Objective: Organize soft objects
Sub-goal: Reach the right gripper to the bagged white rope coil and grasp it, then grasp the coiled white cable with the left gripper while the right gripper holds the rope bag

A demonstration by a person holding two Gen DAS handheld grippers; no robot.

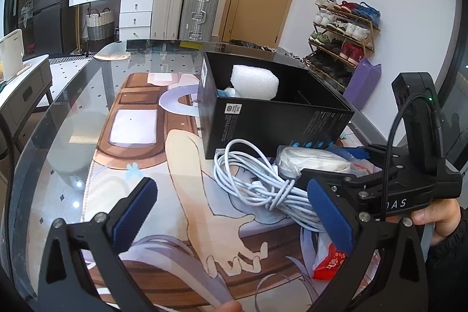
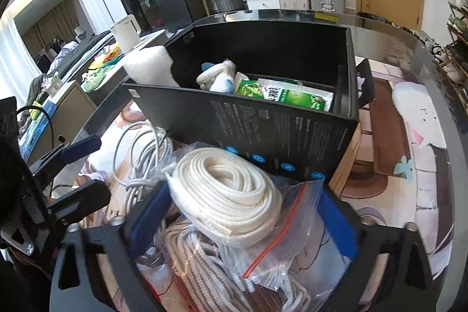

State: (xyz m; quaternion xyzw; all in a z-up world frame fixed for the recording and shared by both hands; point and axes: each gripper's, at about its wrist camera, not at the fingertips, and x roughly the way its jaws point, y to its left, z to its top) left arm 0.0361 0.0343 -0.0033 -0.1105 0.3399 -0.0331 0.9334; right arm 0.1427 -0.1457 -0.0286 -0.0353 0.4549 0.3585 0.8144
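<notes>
Right gripper (image 2: 242,212): jaws wide, either side of bagged white rope coil (image 2: 231,195); grip unclear.
Left gripper (image 1: 231,212): jaws wide, empty.
Black box (image 2: 263,119): beyond the coil.

Both views are bright and evenly daylit. The glass tabletop (image 1: 73,136) carries pale glare and small point reflections at near left. Strong fisheye curvature bends the room; dark vignetting fills the corners. Near gripper parts are soft; far furniture stays reasonably sharp.
</notes>
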